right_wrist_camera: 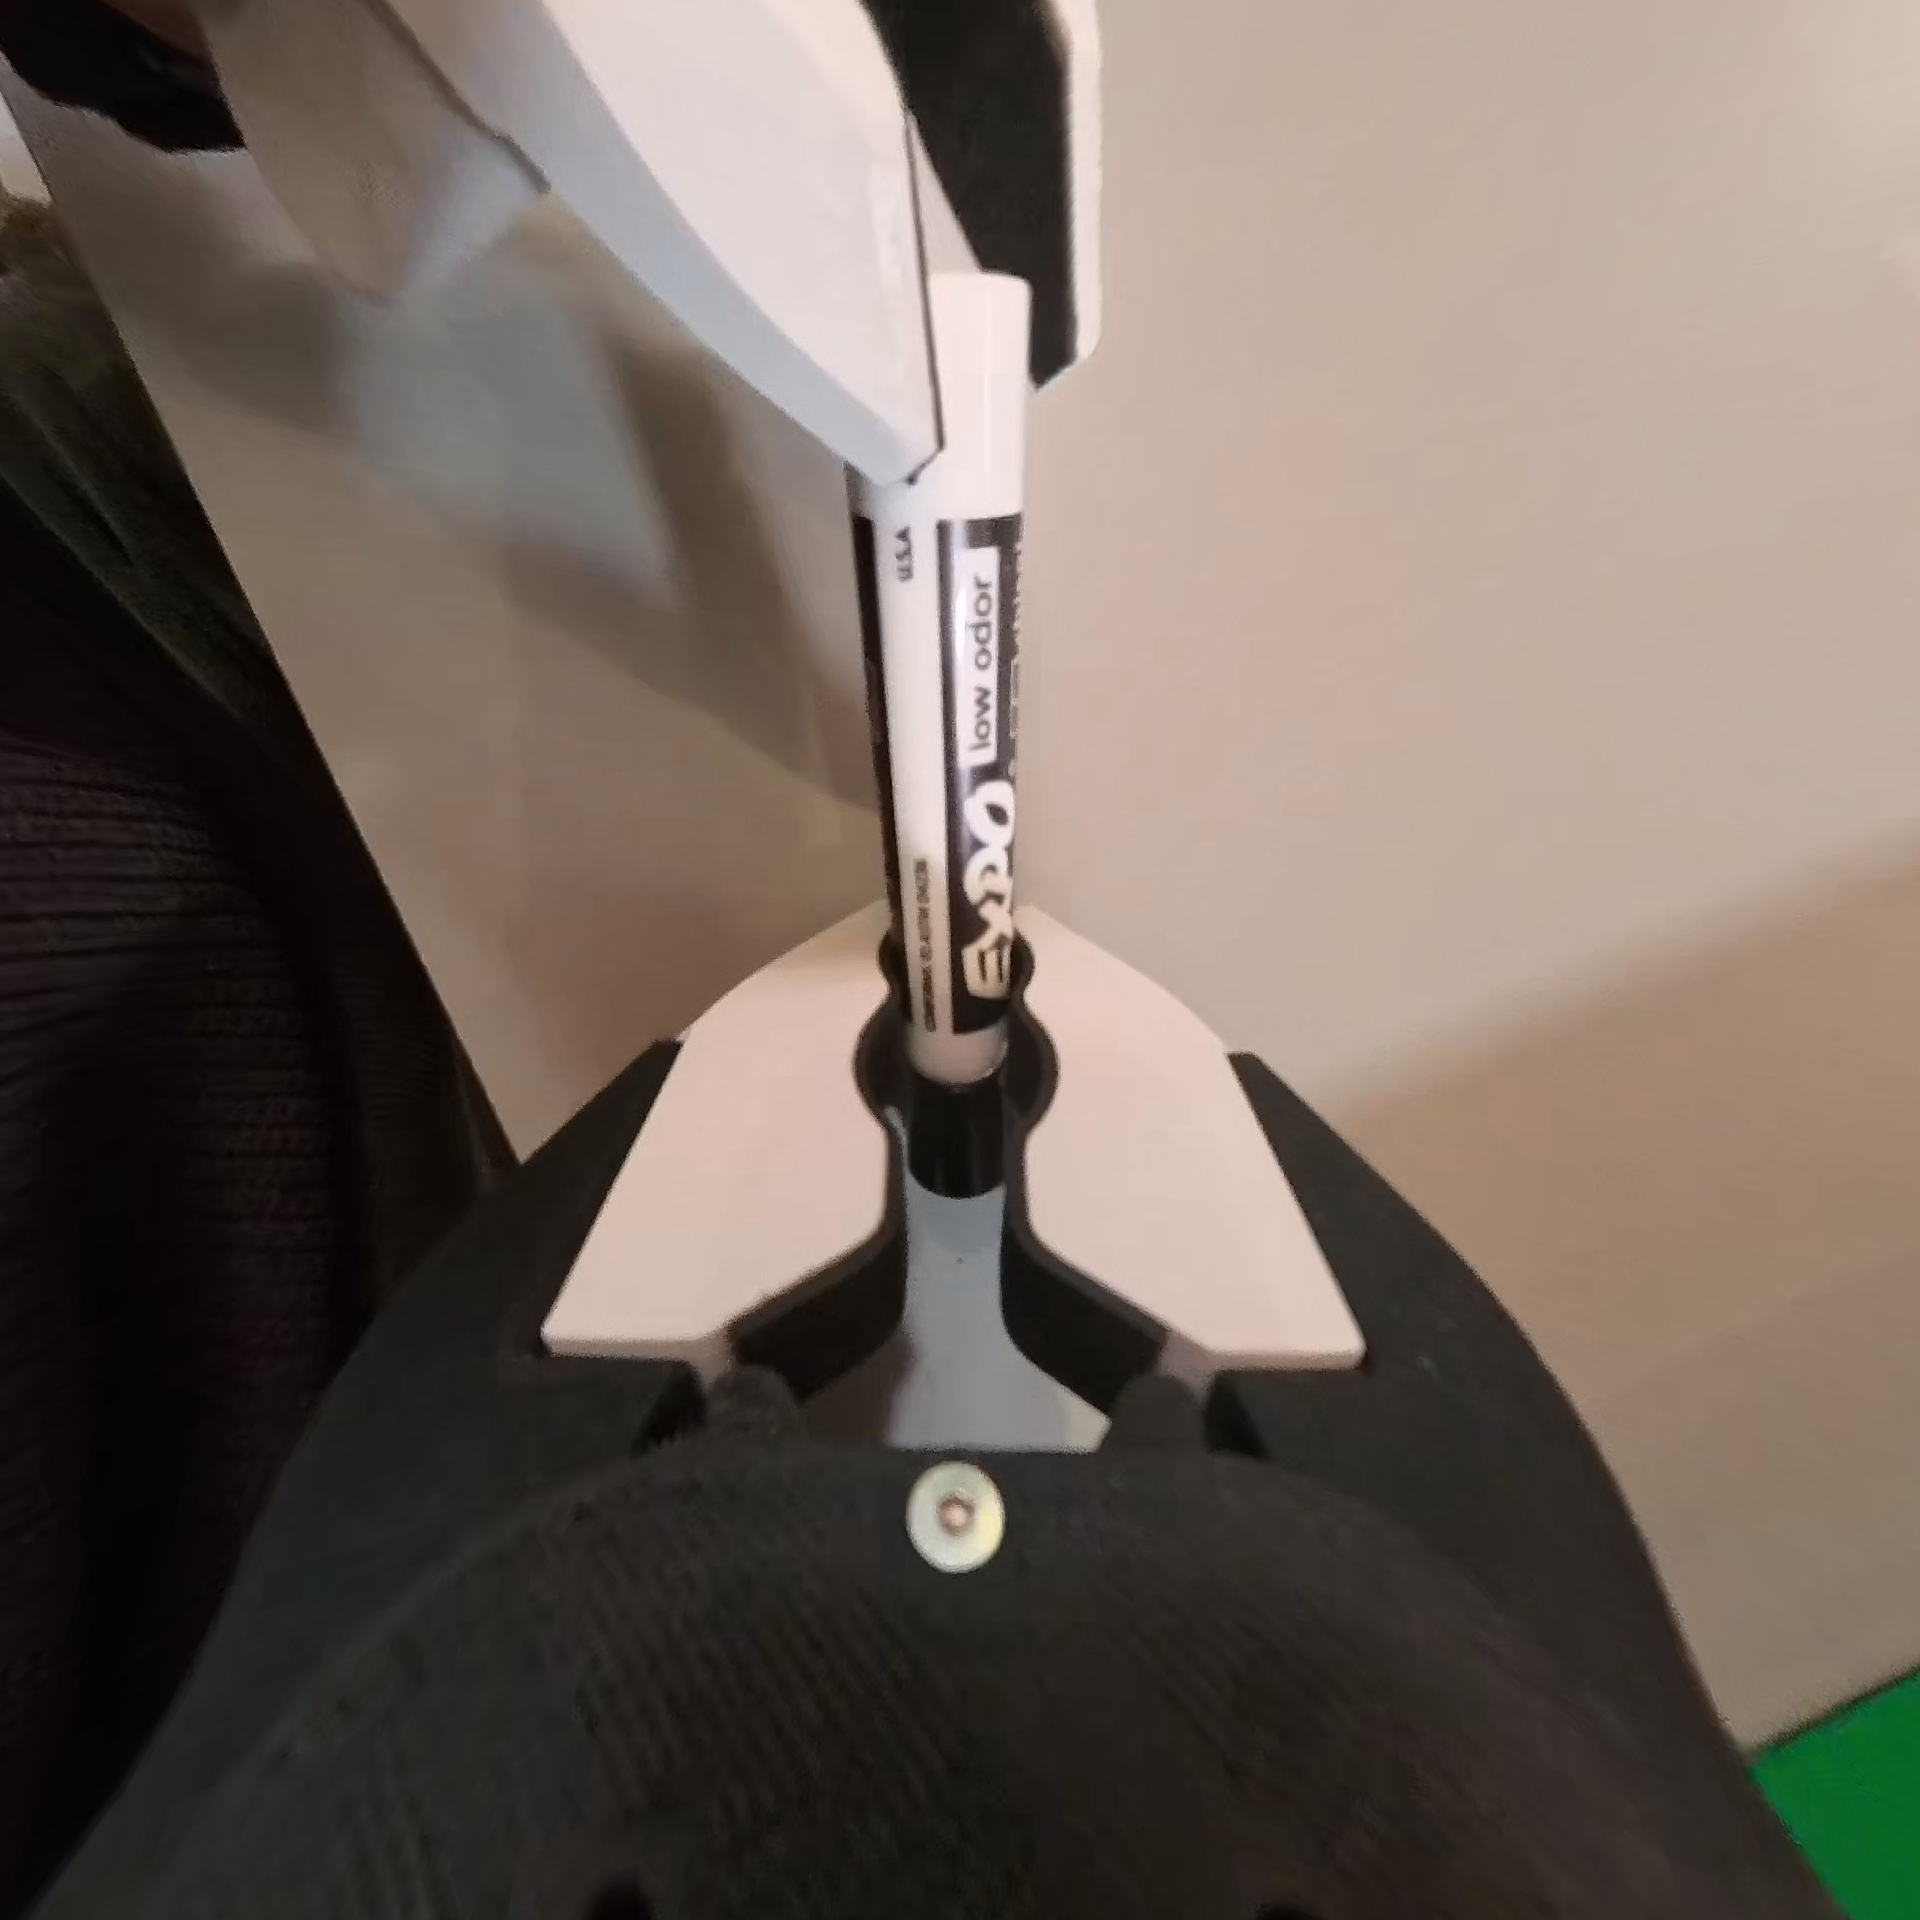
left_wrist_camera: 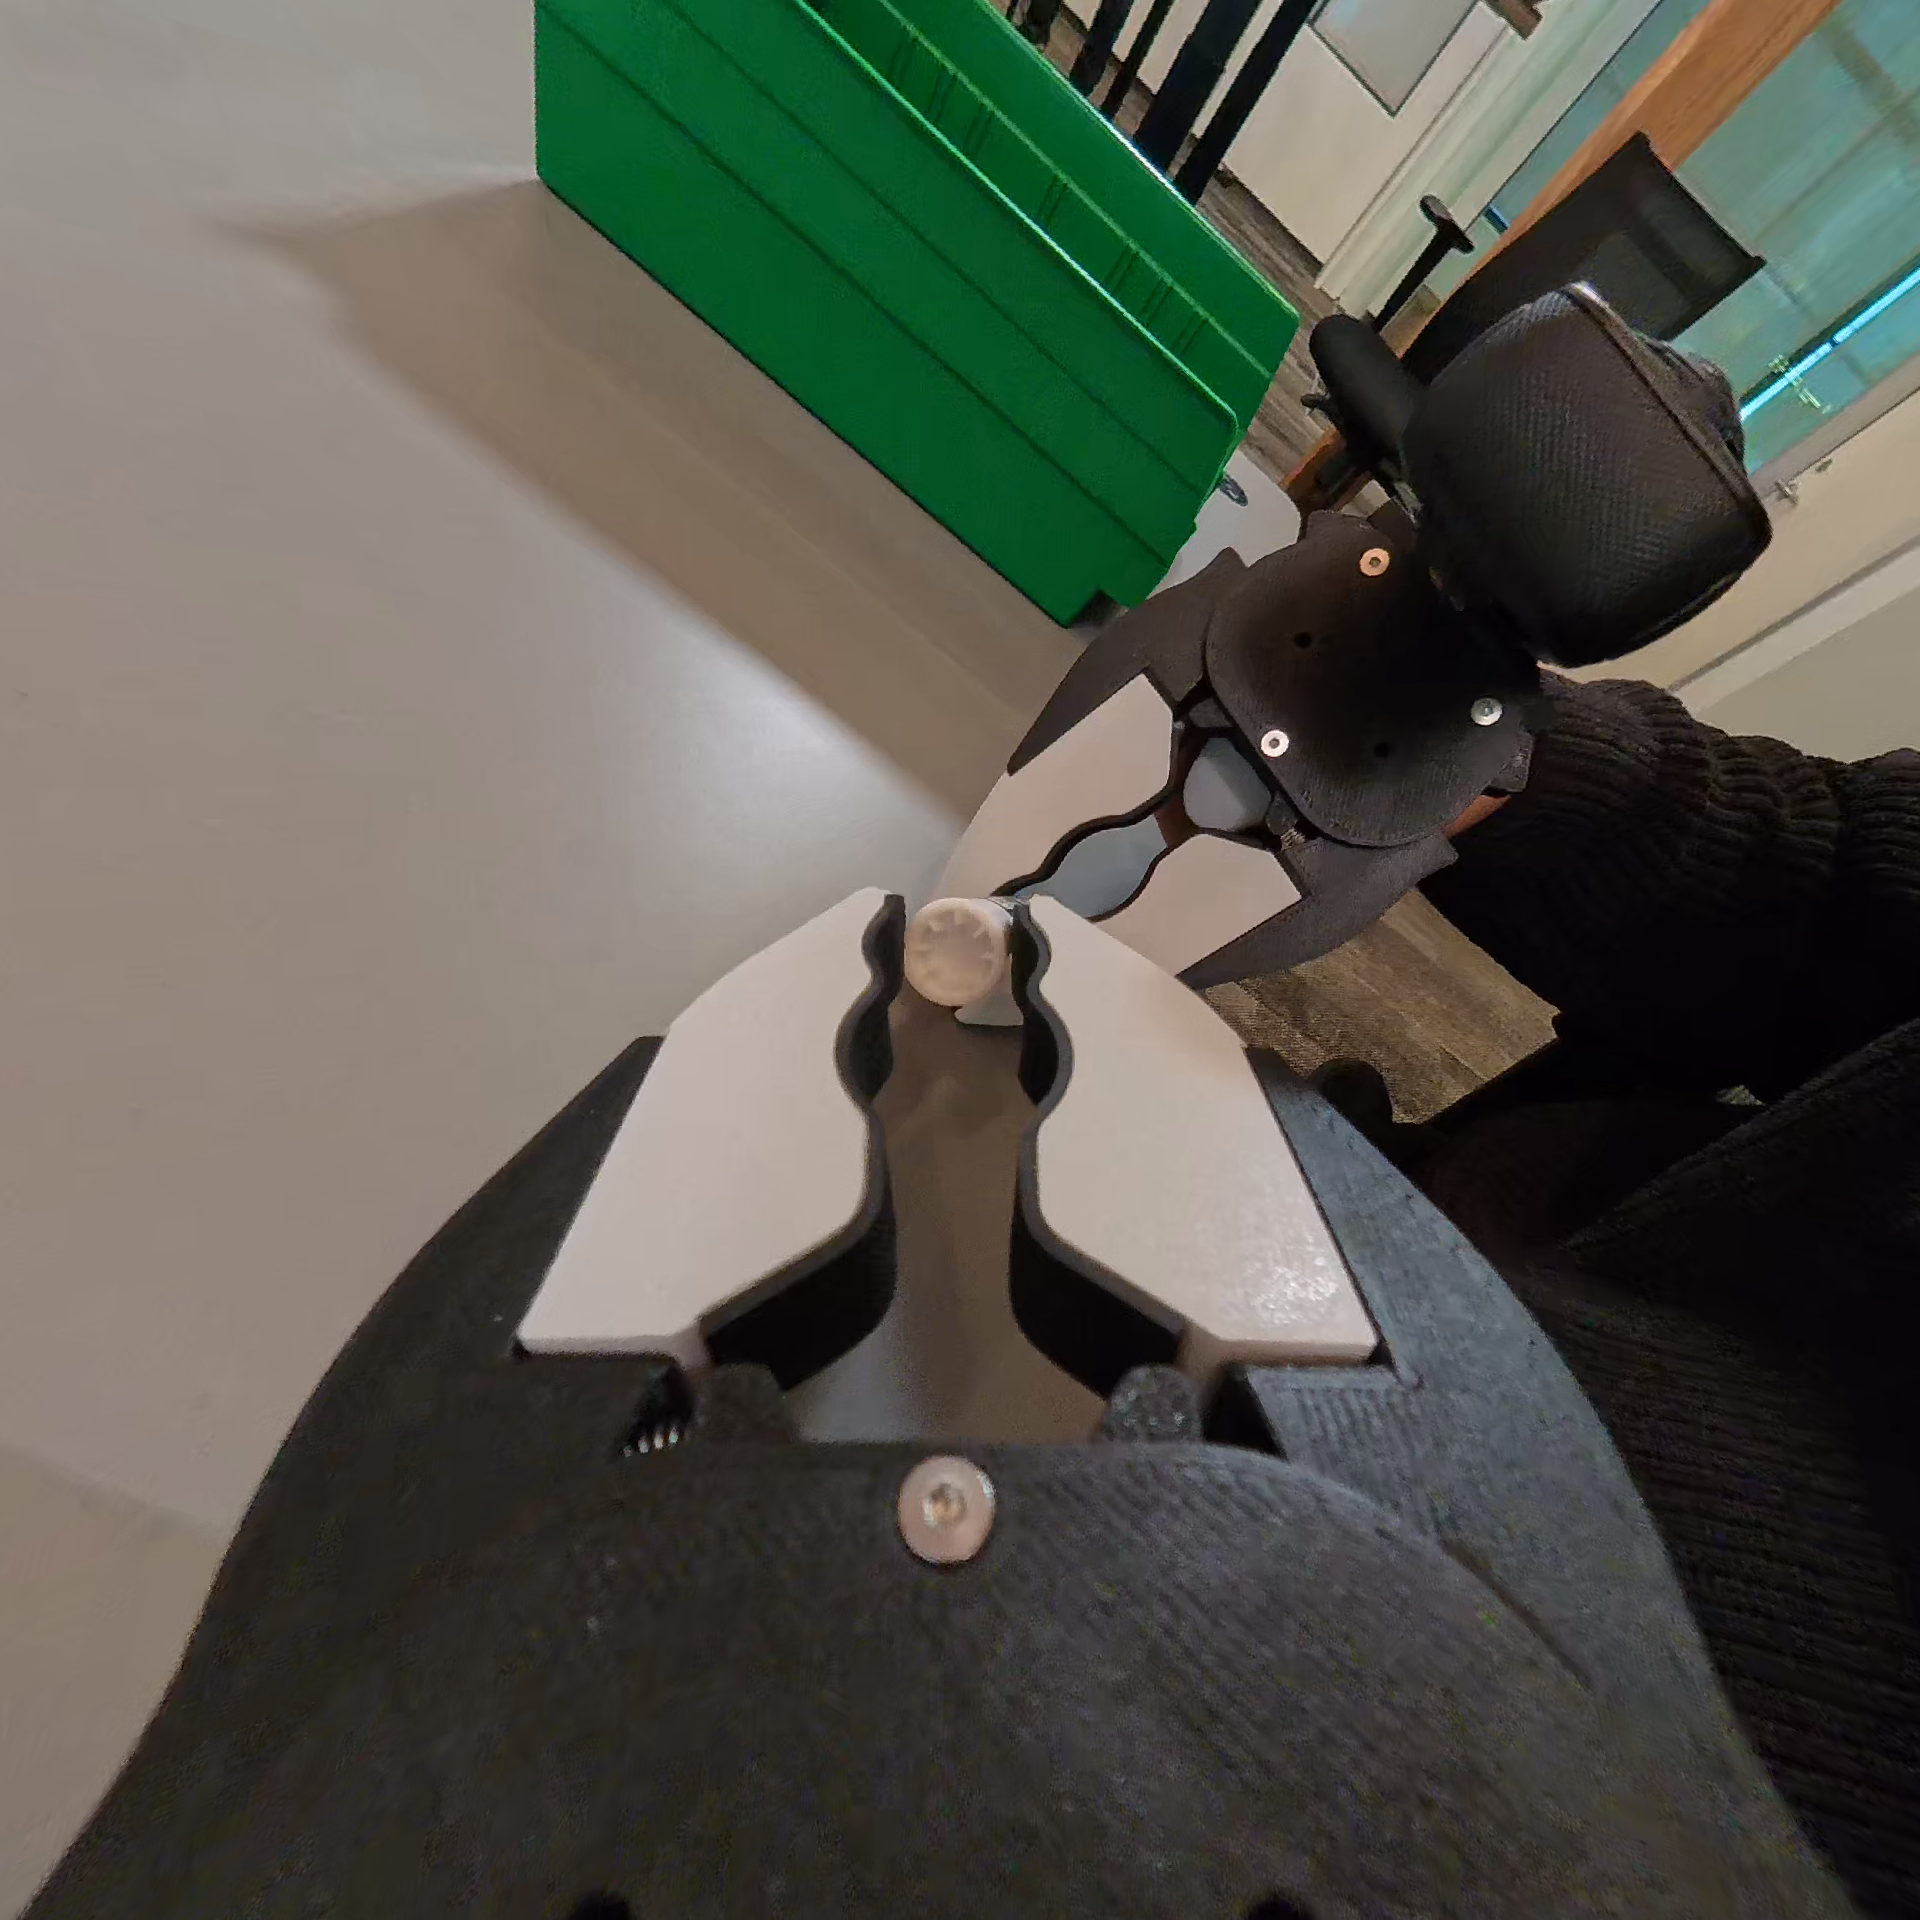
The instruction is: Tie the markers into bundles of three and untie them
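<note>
The left gripper, black printed plastic with pale grey finger plates, is closed narrowly on the white butt end of a white cylindrical marker pen with a black printed label; in its own view only the pen's round end cap shows between the fingertips. The right gripper, of the same make, clamps the pen's other end, with the black collar sitting in the notch between its jaws. The pen therefore spans the two grippers, held off the surface, each tool pinching one end.

Below and behind lies a smooth off-white tabletop, matte, with soft shadows. A sleeve of dark ribbed knit reaches in behind the right gripper. Further back on the table stand stacked bright green plastic bins. Beyond the table edge are wood-look flooring, a black mesh office chair, and what seem to be glass partitions with a wooden frame, though the wide lens bends them.
</note>
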Available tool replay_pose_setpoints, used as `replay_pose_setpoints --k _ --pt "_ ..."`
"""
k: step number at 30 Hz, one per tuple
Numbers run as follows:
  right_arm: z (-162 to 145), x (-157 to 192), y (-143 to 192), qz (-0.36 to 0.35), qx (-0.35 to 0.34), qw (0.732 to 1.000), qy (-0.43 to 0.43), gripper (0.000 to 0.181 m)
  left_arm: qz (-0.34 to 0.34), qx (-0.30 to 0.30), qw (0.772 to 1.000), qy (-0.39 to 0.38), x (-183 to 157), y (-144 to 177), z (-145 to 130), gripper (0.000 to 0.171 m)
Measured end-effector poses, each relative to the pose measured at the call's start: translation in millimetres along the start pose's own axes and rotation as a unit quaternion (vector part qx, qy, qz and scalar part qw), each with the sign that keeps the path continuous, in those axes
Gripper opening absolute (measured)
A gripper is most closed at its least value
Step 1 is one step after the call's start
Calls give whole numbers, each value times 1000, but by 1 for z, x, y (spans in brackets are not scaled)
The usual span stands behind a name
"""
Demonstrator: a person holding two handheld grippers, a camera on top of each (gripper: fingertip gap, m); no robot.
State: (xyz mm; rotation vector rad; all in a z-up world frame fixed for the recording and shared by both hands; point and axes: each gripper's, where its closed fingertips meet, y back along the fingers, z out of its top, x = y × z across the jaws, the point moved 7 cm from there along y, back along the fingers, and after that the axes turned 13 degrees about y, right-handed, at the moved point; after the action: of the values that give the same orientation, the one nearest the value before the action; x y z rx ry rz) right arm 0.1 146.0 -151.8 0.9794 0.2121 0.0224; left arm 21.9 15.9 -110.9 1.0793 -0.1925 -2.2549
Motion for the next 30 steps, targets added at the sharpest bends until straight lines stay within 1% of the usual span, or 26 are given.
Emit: replay_pose_setpoints --k 5,11,14,18,20,22,24,26,27,28,30 --pt "3 0 4 -3 13 1000 0 15 -16 -9 1000 14 1 2 1 20" --pt "4 5 6 45 29 998 -22 15 -26 -9 999 35 3 -1 -1 21" --pt "1 6 8 79 58 995 -13 15 -14 -11 999 34 3 -3 -1 36" --pt "4 -17 22 68 87 994 16 15 5 -16 999 35 3 6 -3 52" --pt "3 -29 28 73 119 989 44 15 18 -22 999 33 3 18 -5 60" --pt "3 -36 30 86 154 981 76 14 28 -41 999 19 -2 35 -6 62" --pt "6 -38 28 100 186 971 114 14 38 -69 997 6 -9 53 -8 63" --pt "12 -34 27 114 201 961 152 14 44 -93 995 5 -16 75 -6 67" --pt "16 -30 26 125 199 957 173 14 55 -105 993 5 -18 90 -2 68" --pt "21 -26 24 137 190 953 193 14 79 -128 989 2 -17 109 4 68" --pt "27 -18 21 159 173 948 216 14 152 -175 973 -8 -10 153 18 67"
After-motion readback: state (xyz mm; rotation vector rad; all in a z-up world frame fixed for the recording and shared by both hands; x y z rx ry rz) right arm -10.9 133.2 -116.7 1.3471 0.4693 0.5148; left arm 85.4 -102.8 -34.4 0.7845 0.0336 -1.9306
